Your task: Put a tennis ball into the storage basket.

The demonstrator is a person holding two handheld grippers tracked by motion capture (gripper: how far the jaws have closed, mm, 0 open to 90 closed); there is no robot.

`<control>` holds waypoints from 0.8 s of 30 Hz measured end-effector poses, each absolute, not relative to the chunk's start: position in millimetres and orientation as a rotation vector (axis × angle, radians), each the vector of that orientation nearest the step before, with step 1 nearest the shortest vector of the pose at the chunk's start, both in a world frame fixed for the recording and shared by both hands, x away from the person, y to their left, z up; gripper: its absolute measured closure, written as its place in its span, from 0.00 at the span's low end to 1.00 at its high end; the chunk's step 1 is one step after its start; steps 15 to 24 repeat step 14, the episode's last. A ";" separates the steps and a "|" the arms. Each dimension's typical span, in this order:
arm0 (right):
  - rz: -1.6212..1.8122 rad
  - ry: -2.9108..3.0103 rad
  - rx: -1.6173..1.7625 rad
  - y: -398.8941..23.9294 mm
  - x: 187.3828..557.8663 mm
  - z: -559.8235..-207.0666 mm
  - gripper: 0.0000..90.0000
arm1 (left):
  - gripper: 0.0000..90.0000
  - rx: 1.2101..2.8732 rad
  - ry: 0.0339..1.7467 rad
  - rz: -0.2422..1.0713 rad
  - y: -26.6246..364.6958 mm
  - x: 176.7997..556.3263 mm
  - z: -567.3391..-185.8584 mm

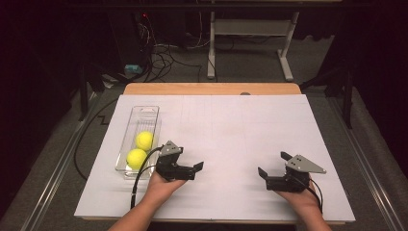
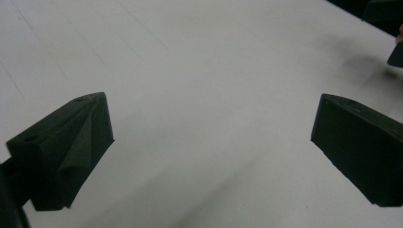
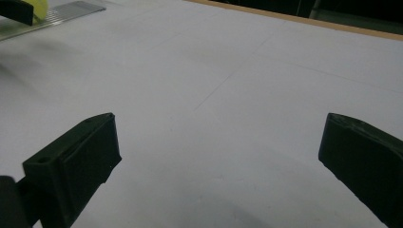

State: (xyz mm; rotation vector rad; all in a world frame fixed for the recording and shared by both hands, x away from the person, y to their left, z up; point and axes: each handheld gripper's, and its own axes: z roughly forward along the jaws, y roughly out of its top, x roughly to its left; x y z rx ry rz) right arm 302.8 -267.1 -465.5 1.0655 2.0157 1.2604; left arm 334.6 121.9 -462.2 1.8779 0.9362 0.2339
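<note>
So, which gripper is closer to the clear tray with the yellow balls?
Left. The left gripper is just beside the tray's near end. The right gripper is far off, across the white sheet.

White-covered table (image 1: 231, 130) bears a clear tray (image 1: 126, 139), seemingly plastic.

white table sheet (image 1: 231, 130), desk legs (image 1: 250, 43), cables (image 1: 163, 60)
</note>
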 end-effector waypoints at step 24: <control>1.292 1.939 1.120 -279.6 285.1 -460.6 0.00 | 0.00 1.786 0.847 0.352 129.1 323.6 -459.4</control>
